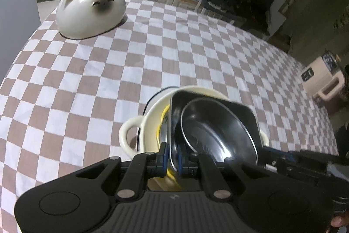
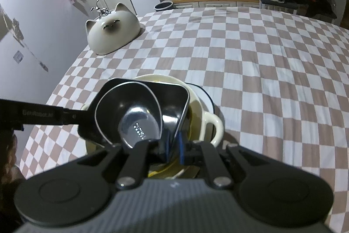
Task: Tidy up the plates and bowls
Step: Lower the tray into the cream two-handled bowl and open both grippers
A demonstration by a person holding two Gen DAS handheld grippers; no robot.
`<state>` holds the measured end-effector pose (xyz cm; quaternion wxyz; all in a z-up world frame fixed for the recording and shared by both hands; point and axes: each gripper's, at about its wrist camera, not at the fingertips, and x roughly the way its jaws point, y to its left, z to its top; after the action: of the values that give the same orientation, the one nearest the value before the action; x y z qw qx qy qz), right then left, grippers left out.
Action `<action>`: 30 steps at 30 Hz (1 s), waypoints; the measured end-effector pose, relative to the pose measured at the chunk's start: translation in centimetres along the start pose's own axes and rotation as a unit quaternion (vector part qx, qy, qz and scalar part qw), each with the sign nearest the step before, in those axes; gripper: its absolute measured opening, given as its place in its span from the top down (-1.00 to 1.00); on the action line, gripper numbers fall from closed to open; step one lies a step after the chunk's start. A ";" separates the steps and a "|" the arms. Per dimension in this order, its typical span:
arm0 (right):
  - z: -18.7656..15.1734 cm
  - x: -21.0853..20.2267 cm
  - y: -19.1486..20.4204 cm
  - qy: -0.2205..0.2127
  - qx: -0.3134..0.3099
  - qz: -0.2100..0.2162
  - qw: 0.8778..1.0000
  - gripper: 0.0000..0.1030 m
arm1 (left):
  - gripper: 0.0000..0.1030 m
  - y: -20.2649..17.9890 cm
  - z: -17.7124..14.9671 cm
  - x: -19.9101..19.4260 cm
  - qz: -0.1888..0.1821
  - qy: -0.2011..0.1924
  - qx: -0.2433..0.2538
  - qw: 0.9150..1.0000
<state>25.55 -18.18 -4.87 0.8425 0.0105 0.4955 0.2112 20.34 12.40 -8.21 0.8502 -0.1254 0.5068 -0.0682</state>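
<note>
Carefully now: I have the black square dish [image 1: 240, 110] pinched on two opposite walls, my left fingers [image 1: 172, 158] narrow on the wall nearest that camera, my right fingers [image 2: 173, 152] clamped the same way on the far side [image 2: 174, 102]. Both sets are almost fully closed, with only the thin wall between the blue pads. The dish hangs tilted just above the cream two-handled pot [image 1: 135, 130], which sits on the checkered table [image 1: 130, 58].

To do this step well, I judge that I should level the dish first, keeping both wrists matched so neither grip twists the rim, then lower it straight into the pot's mouth. I would loosen one side only after the base is resting, or the dish may slide toward the lower edge and knock the pot wall.

As for what holds what: a shiny steel oval bowl [image 1: 216, 130] rides inside the black dish, leaning against its wall, so a sudden tilt could send it skating out. Inside the pot I see a yellow rim [image 1: 162, 121], likely another bowl or plate, though most of it is hidden. A white plate with a dark edge [image 2: 204, 96] peeks out from under the pot. Farther back, near the table's left edge, a cat-faced bowl [image 1: 91, 12] lies upside down, well apart from this stack and not yet gathered.
</note>
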 end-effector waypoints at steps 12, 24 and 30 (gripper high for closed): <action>-0.9 -0.1 0.3 0.011 -0.022 -0.003 1.000 0.75 | 0.77 -0.1 -0.6 -0.1 0.001 0.011 0.014 1.000; -0.7 -1.1 0.1 -0.014 0.004 0.013 1.000 0.75 | 0.77 -0.1 -0.5 0.0 0.001 0.008 0.012 1.000; -0.7 -1.2 0.2 -0.016 0.006 0.016 1.000 0.75 | 0.77 -0.1 -0.4 0.0 0.001 0.009 0.012 1.000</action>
<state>24.36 -18.60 -4.21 0.8465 0.0267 0.4832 0.2218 19.96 12.22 -8.40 0.8471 -0.1142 0.5137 -0.0740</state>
